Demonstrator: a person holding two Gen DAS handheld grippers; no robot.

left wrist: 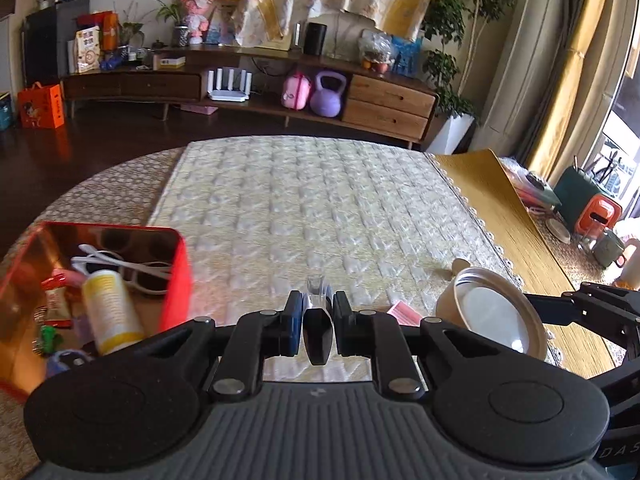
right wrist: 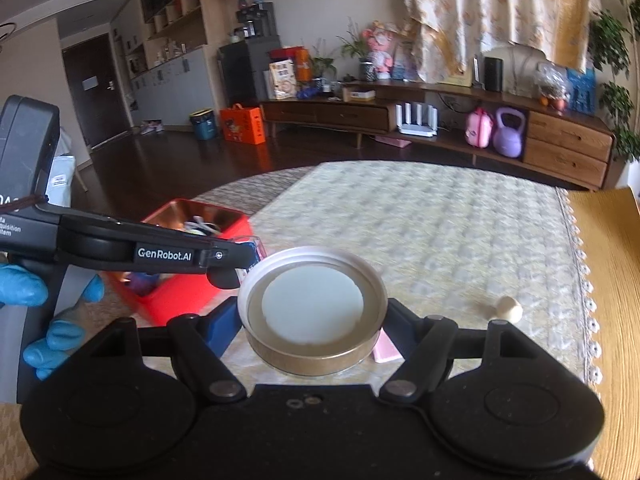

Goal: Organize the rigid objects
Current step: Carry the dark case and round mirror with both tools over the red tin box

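Note:
My left gripper is shut on a small black piece with a clear top, held above the quilted mat. To its left stands an open red tin holding a white cable, a yellow-and-white bottle and small bits. In the right wrist view, my right gripper is shut on a shallow round metal lid with a white disc inside, lifted off the mat. The left gripper's tip hangs just left of that lid, with the red tin behind it.
A small beige ball and a pink card lie on the quilted mat. A yellow cloth covers the table's right side, with cups and an orange appliance past it. A blue-gloved hand holds the left gripper.

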